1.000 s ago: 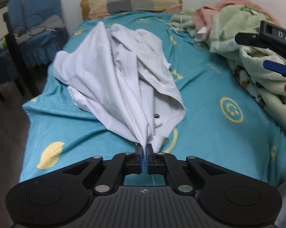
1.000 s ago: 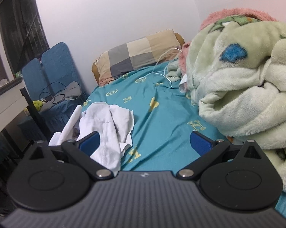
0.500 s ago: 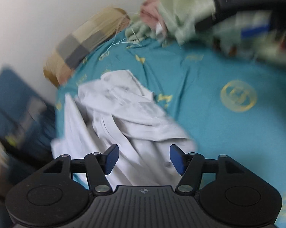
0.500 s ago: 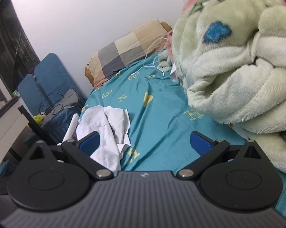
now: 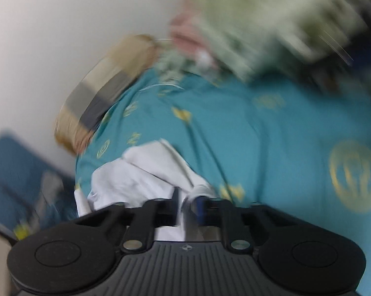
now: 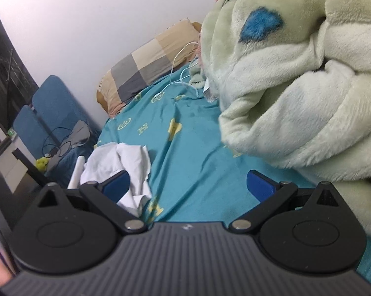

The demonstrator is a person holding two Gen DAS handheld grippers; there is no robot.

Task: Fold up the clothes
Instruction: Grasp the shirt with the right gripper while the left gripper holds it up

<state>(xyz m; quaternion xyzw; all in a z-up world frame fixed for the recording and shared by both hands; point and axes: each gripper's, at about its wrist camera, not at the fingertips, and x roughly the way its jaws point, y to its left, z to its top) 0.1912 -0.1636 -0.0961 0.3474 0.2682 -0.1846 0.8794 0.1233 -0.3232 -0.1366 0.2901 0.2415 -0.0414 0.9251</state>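
A crumpled white shirt [image 5: 141, 175] lies on the teal bed sheet [image 5: 259, 148] near the bed's left edge. In the blurred left wrist view, my left gripper [image 5: 188, 204] has its jaws closing tight, and a fold of the shirt is pinched between the pads. The right wrist view shows the same shirt [image 6: 121, 157] bunched at the lower left. My right gripper [image 6: 188, 185] hovers over the sheet, wide open with nothing between its blue pads. Its left pad [image 6: 117, 185] is next to the shirt's near edge.
A thick green fleece blanket [image 6: 296, 86] is piled along the right side of the bed. A checked pillow [image 6: 151, 64] and a white cable [image 6: 178, 74] lie at the head. A blue chair [image 6: 52, 108] with cords on it stands left of the bed.
My left gripper let go of the shirt's near edge, opened, swung and rolled across the shirt, then shut on another fold. The right gripper dropped a little and rolled, staying open.
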